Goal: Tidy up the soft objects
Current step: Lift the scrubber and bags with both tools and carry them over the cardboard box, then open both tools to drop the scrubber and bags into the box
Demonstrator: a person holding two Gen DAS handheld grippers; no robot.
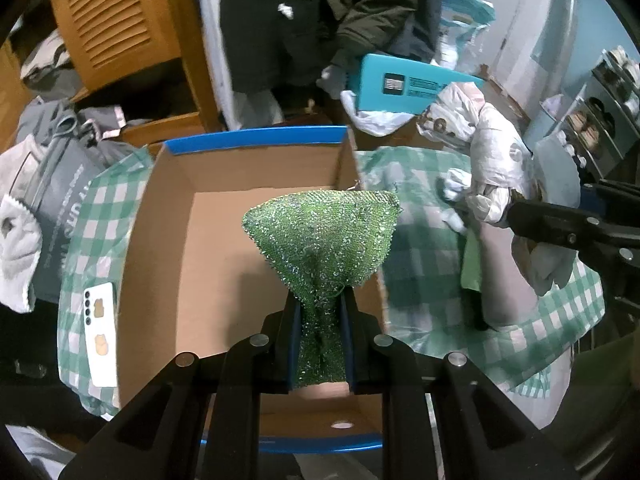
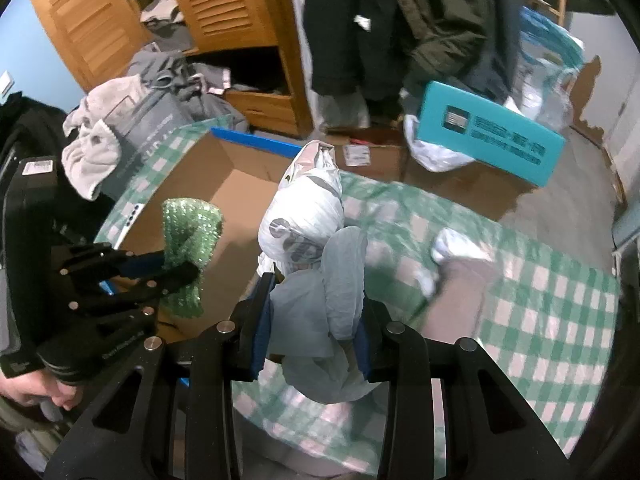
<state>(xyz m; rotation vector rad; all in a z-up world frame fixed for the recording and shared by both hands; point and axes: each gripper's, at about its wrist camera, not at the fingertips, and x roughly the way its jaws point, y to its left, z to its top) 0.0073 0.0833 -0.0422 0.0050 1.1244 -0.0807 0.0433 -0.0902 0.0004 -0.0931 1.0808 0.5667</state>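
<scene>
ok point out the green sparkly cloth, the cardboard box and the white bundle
green sparkly cloth (image 1: 324,232), left wrist view, its spread upper part
cardboard box (image 1: 192,264), left wrist view, bare floor
white bundle (image 2: 304,224), right wrist view, its rounded middle

Left black two-finger gripper (image 1: 319,320): jaws drawn close, clamped on a green sequinned mesh cloth (image 1: 326,236) that fans out beyond the fingertips. Right black two-finger gripper (image 2: 316,320): jaws pinched on a pale white-and-blue bundled cloth (image 2: 320,280) rising past the fingertips. Bare hand (image 2: 36,390) grips the left handle.
</scene>
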